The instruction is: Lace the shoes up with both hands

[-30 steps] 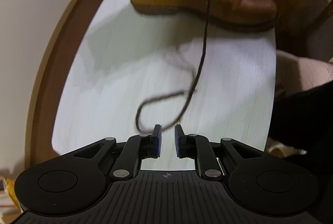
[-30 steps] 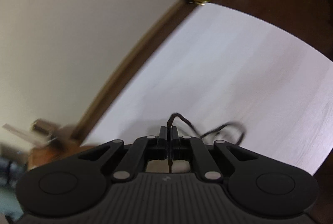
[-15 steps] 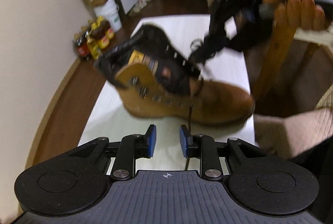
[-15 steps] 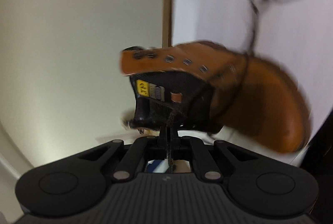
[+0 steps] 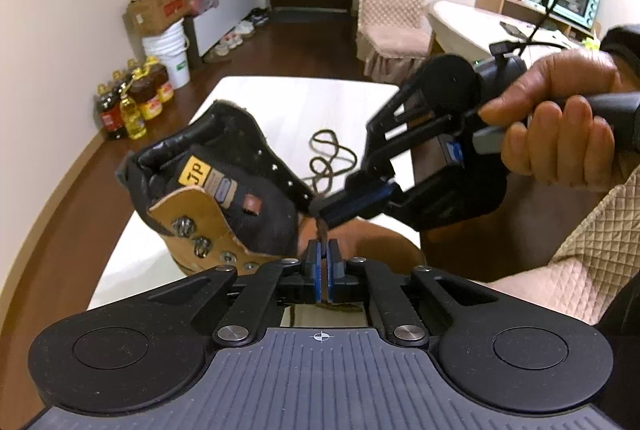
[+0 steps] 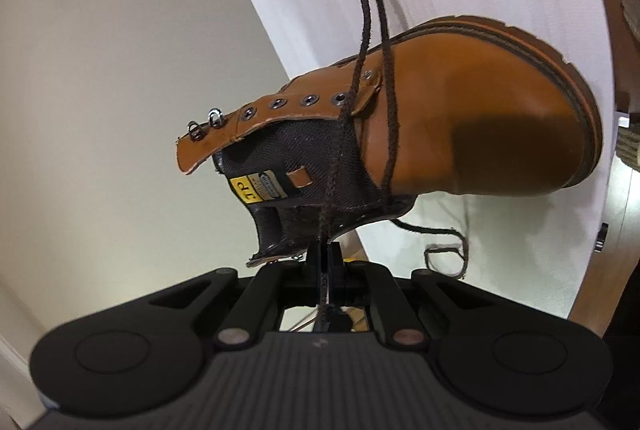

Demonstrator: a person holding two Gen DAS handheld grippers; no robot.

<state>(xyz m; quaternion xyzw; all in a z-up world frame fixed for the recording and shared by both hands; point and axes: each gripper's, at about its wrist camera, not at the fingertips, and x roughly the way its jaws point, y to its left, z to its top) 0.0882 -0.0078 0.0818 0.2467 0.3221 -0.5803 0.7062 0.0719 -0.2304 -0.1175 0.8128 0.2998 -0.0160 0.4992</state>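
Both grippers are clamped on the same dark lace (image 6: 362, 42): my left gripper (image 5: 321, 254) has its blue pads pressed together on a short stretch just below my right gripper (image 5: 320, 209), which pinches it directly above, held by a hand (image 5: 560, 134). In the right wrist view the right gripper (image 6: 325, 250) has the lace running between its closed fingers and up to the lowest eyelets. I see the tan boot (image 5: 224, 198) lying tilted on the white table (image 5: 280, 94), tongue exposed, upper eyelets unlaced. Loose lace coils on the tabletop behind it. Oil bottles (image 5: 132, 102), a white bucket (image 5: 168, 50) and a covered chair (image 5: 390, 10) stand beyond, well apart.
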